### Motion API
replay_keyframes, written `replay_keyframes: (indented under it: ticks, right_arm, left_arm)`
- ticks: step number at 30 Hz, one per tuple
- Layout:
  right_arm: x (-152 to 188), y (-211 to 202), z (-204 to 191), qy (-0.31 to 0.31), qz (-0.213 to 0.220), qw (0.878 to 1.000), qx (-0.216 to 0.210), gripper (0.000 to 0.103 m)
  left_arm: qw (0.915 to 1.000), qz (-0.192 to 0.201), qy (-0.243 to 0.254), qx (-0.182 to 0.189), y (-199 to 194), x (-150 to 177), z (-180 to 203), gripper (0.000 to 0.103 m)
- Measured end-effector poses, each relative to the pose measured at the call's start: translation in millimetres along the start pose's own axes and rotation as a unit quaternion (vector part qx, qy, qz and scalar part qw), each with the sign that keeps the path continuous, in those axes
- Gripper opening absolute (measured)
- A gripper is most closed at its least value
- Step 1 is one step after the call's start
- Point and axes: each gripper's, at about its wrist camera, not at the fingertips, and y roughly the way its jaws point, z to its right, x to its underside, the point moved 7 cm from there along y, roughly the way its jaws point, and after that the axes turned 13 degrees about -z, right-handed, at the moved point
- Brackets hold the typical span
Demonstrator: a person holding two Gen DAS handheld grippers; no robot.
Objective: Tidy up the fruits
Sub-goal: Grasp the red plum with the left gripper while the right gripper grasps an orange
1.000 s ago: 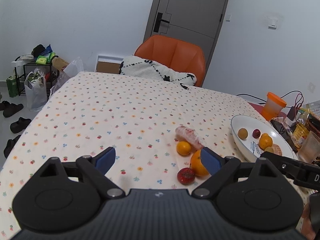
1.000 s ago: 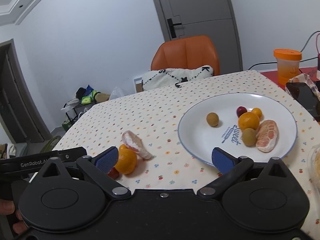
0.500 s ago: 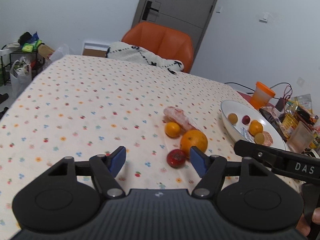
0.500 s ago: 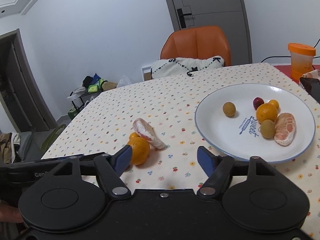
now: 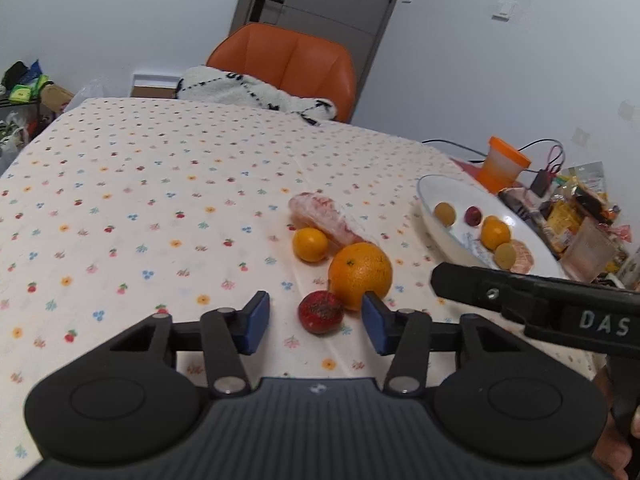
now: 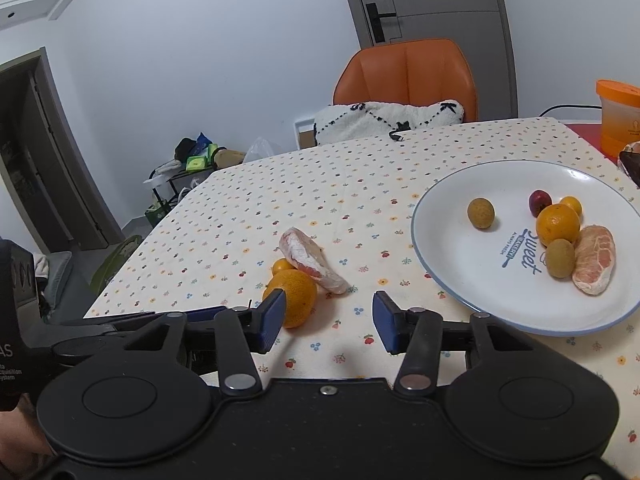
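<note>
Left wrist view shows the left gripper (image 5: 316, 322) with jaws wide apart and empty, low over the table (image 5: 120, 200), a small red fruit (image 5: 321, 312) between its pads and closer to the right one. Just behind sits a big orange (image 5: 360, 276), then a small orange (image 5: 310, 244) and a peeled pomelo wedge (image 5: 326, 222). The right gripper (image 6: 328, 322) is also spread and empty, its left pad near the big orange (image 6: 294, 298); the plate (image 6: 448, 264) to its right already holds 6 fruits. I judge the red fruit light, roundish and soft-skinned, so it could bruise or roll; best taken across its widest middle with gentle pressure. The wedge looks soft and tearable.
</note>
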Motion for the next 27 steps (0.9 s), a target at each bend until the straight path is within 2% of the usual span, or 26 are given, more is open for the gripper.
replay_keyframes:
  ticks: [4, 8, 16, 24, 25, 26, 27]
  right_arm:
    - [-1.1, 4.7, -3.1, -0.002, -0.004, 1.000, -0.002, 0.048]
    - [-2.4, 11.8, -9.1, -0.007, -0.009, 1.000, -0.010, 0.048]
    - [-4.6, 27.6, -19.8, -0.012, -0.022, 0.999, -0.028, 0.048]
    - [-6.2, 44.6, -27.4, -0.016, -0.034, 0.999, -0.021, 0.049]
    - [-5.6, 45.4, -27.7, -0.016, -0.034, 0.999, -0.021, 0.046]
    - [-5.4, 45.4, -27.7, -0.017, -0.032, 0.999, -0.021, 0.033]
    - [-5.0, 45.2, -28.1, -0.018, -0.033, 0.999, -0.023, 0.033]
  left_arm:
    - [0.9998, 0.000, 0.007, 0.017, -0.8, 0.5, 2.9, 0.021]
    - [0.9998, 0.002, 0.003, 0.019, -4.2, 0.4, -2.7, 0.022]
    - [0.9997, 0.020, -0.016, -0.002, -19.7, -4.7, -21.9, 0.022]
    - [0.9991, 0.025, -0.031, -0.013, -26.1, -7.0, -37.0, 0.022]
    - [0.9991, 0.025, -0.031, -0.013, -26.7, -7.5, -37.5, 0.022]
    - [0.9991, 0.025, -0.031, -0.014, -27.2, -7.9, -38.0, 0.022]
    - [0.9991, 0.026, -0.030, -0.014, -27.5, -8.3, -37.9, 0.022]
